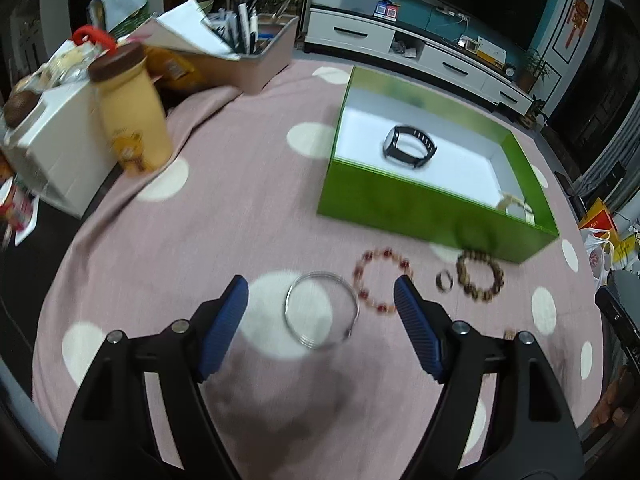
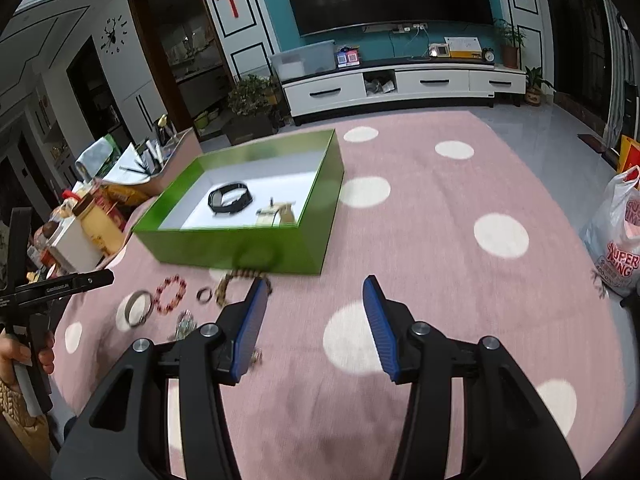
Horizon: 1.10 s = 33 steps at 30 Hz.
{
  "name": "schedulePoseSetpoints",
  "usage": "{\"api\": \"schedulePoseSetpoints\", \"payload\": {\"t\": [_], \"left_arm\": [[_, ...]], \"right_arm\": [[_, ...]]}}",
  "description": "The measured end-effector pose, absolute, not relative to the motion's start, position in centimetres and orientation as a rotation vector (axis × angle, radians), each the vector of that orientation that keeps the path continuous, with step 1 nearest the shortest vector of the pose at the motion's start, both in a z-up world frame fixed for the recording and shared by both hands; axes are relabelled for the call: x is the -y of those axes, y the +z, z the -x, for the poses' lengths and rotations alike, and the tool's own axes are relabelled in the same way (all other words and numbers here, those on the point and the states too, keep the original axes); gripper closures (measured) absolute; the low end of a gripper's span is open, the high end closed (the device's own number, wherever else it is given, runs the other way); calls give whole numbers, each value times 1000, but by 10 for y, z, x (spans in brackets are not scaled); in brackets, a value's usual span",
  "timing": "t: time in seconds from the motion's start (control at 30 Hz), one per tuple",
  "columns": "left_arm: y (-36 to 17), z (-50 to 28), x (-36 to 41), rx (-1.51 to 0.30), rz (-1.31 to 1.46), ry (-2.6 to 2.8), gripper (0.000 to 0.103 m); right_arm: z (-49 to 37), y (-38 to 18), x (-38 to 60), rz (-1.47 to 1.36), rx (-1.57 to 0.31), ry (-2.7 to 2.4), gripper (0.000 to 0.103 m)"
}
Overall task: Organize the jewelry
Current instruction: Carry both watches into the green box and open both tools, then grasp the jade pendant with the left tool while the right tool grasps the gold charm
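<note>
Down in the left wrist view, the left gripper (image 1: 322, 292) stands wide with nothing held, a silver bangle (image 1: 321, 309) lying on the pink cloth (image 1: 224, 200) between its fingers. A red bead bracelet (image 1: 382, 280), a small ring (image 1: 444, 280) and a brown bead bracelet (image 1: 480, 276) sit lower right, before the green box (image 1: 400, 200) holding a black band (image 1: 409, 145).

Over in the right wrist view, the right gripper (image 2: 316, 286) gapes empty above bare cloth; the jewelry lies lower left, the box at centre left.
</note>
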<state>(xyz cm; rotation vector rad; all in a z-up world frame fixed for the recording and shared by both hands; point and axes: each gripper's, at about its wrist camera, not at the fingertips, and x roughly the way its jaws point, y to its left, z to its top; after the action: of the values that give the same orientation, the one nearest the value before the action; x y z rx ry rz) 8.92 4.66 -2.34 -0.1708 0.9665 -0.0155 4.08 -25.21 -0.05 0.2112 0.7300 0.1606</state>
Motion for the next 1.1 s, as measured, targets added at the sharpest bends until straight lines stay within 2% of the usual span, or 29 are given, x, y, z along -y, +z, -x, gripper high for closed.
{"api": "schedulePoseSetpoints", "payload": {"t": [0.57, 1.1], "left_arm": [[-46, -16, -48, -1003, 194, -81, 26], [-64, -9, -31, -1026, 211, -170, 26]], "right_arm": [[-1, -14, 221, -183, -796, 221, 52], [-7, -45, 201, -145, -867, 254, 53]]}}
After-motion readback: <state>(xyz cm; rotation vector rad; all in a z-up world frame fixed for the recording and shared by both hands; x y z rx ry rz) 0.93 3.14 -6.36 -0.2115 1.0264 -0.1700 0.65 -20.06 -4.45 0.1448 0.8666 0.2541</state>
